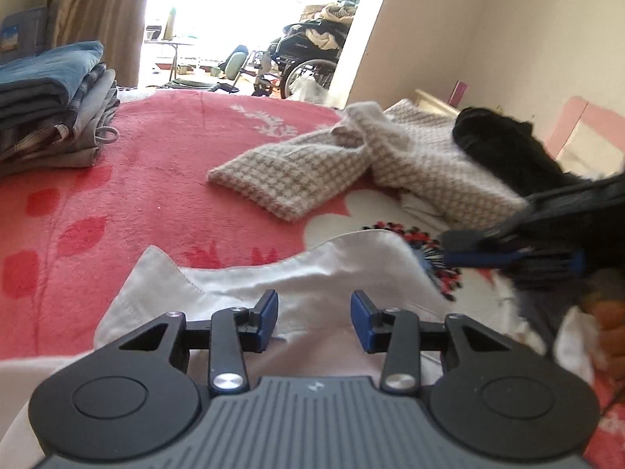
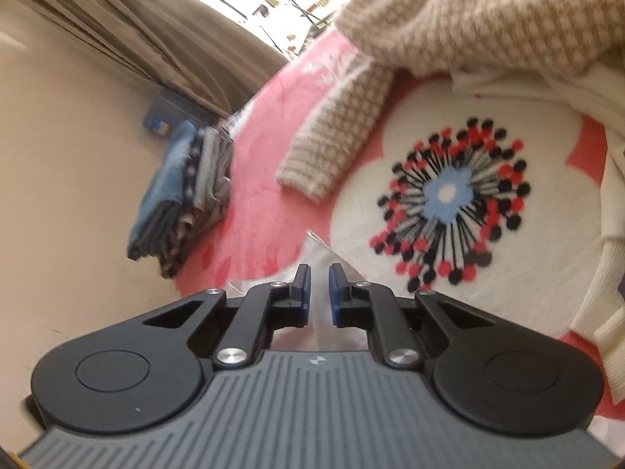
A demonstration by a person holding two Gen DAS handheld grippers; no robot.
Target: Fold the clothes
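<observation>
A white shirt lies crumpled on the pink blanket, close in front of me in the left wrist view. My left gripper hangs just over it, jaws open, with nothing pinched between the blue pads. My right gripper shows blurred at the shirt's right edge. In the right wrist view my right gripper has its pads almost together on a thin fold of the white shirt. A beige checked sweater lies further back on the bed.
A stack of folded clothes sits at the bed's left. A black garment lies on the sweater. A cream ribbed garment lies at the right. The pink blanket bears a large flower print. A wheelchair stands beyond the bed.
</observation>
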